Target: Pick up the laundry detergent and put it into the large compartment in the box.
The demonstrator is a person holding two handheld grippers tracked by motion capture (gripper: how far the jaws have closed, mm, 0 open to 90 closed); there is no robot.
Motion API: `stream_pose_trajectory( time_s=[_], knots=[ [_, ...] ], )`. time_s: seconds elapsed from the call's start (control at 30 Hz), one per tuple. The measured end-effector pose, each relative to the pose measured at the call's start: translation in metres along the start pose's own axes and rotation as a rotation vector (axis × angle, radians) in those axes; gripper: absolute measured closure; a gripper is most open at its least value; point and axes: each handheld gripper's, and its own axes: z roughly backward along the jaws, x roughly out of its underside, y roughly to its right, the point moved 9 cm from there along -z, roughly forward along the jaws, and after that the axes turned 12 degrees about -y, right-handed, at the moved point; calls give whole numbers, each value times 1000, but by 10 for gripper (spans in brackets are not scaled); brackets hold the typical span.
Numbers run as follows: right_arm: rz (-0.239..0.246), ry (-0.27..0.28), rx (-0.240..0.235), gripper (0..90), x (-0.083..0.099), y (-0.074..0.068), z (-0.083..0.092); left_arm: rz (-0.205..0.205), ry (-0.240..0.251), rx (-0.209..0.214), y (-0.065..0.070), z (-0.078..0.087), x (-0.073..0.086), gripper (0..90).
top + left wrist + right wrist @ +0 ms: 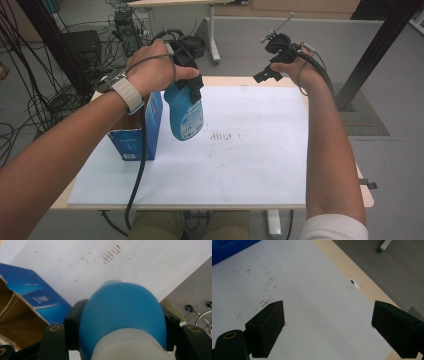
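Two hand-held grippers hover above the desk (260,165). The left hand-held gripper (189,75) is clamped on a blue bottle (184,112), jaws pressing either side of its upper body. The bottle hangs upright, long axis vertical, clear of the white sheet and just beside the open blue box (137,130) on its left. The right hand-held gripper (272,65) is well apart near the far edge, jaws spread wide and empty.
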Motion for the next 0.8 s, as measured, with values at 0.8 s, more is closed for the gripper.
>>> stream_pose_trajectory(
  time_s=[0.8],
  knots=[
    [26,18,-7,117,-1,4,3,167,29,26,-17,46,20,381]
  ],
)
